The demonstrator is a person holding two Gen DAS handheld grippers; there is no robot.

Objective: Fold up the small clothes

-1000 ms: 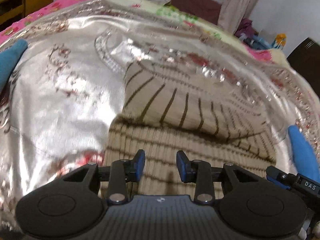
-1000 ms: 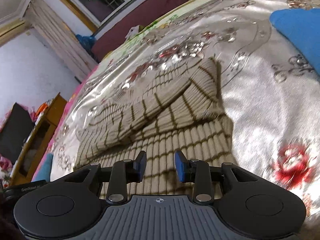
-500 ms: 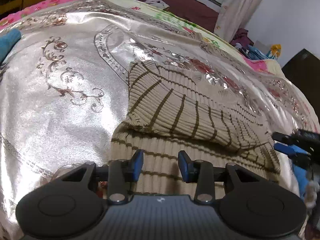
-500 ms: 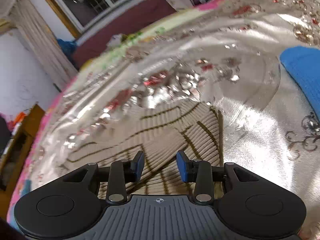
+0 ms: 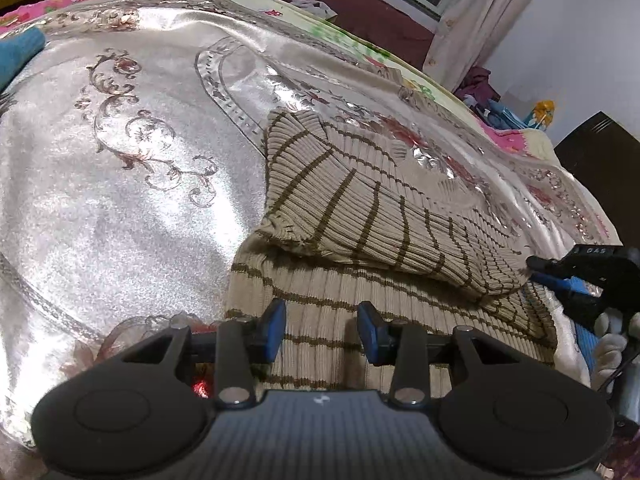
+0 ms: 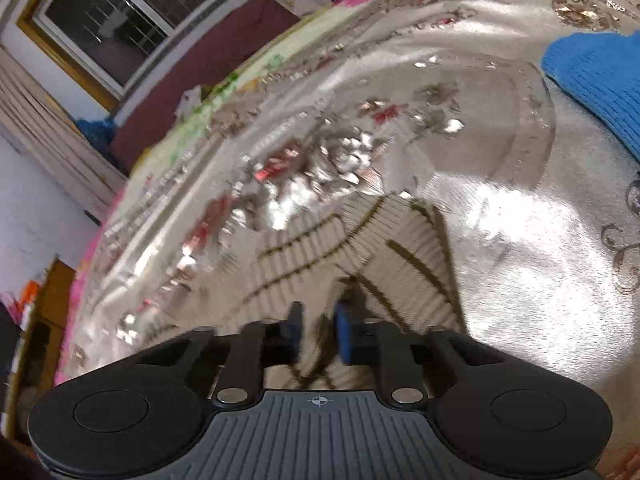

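Observation:
A beige ribbed sweater (image 5: 360, 208) with thin brown stripes lies on the bed, one sleeve folded across its body. My left gripper (image 5: 322, 330) hovers open over the sweater's near hem, with no cloth pinched between its blue pads. In the right wrist view the sweater (image 6: 400, 248) is blurred, and my right gripper (image 6: 318, 332) is shut on a bunch of its fabric. The left wrist view shows that right gripper (image 5: 538, 270) at the sweater's right edge, where the folded sleeve ends.
A shiny silver bedspread (image 5: 120, 200) with floral patterns covers the bed. A blue knitted garment (image 6: 592, 80) lies to the right, and another blue cloth (image 5: 20, 52) at the far left. Dark furniture (image 5: 600, 152) stands beyond the right side, a curtained window behind.
My right gripper swung across to the sweater's right edge and closed on its fabric. My left gripper sank a little toward the hem and stayed open.

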